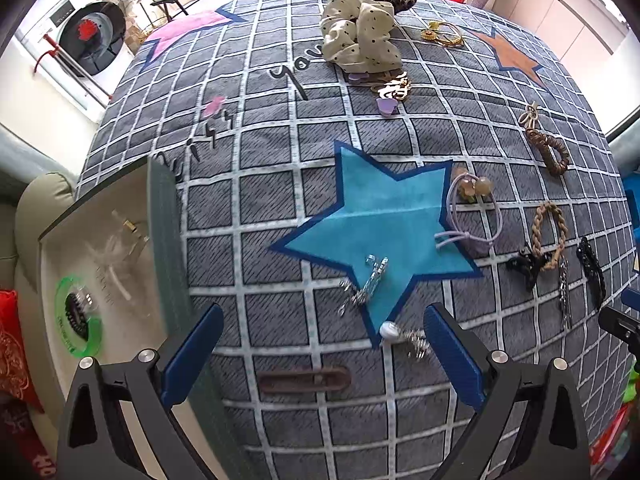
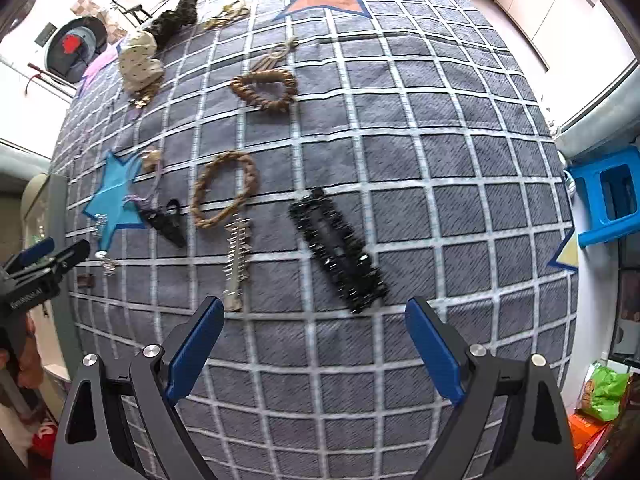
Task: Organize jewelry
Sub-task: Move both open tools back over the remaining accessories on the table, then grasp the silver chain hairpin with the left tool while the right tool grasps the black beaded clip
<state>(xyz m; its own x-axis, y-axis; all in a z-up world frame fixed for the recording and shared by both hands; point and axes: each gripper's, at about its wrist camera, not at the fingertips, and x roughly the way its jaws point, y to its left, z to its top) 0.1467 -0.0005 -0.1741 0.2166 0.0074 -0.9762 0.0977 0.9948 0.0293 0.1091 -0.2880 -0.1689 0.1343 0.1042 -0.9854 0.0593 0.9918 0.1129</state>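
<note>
While both grippers are hanging over the grid-patterned cloth (image 1: 280, 208), nothing is sitting between their fingers. The left gripper (image 1: 323, 354) is holding its jaws spread wide, and the right gripper (image 2: 314, 346) is doing the same.

Taking the blue star (image 1: 380, 228) printed on the cloth as the marker, the jewelry is lying scattered around it. A silver clip (image 1: 368, 280) is resting on the star's lower point, and a small white bead piece (image 1: 390, 330) is sitting just below that point, between the left gripper's fingertips. A brown bar clip (image 1: 305, 380) is lying further below the star. A lilac hair tie (image 1: 466, 216) is overlapping the star's right arm. Well to the right of the star, a braided tan ring (image 2: 224, 188), a spiky silver clip (image 2: 238, 260) and a long black beaded clip (image 2: 338, 250) are lying side by side, the black one nearest the right gripper. Far above the star, a cream dotted scrunchie (image 1: 360, 36) is bunching up. Left of the star, an open box (image 1: 104, 264) is standing at the cloth's edge with a green ring (image 1: 78, 316) inside.
</note>
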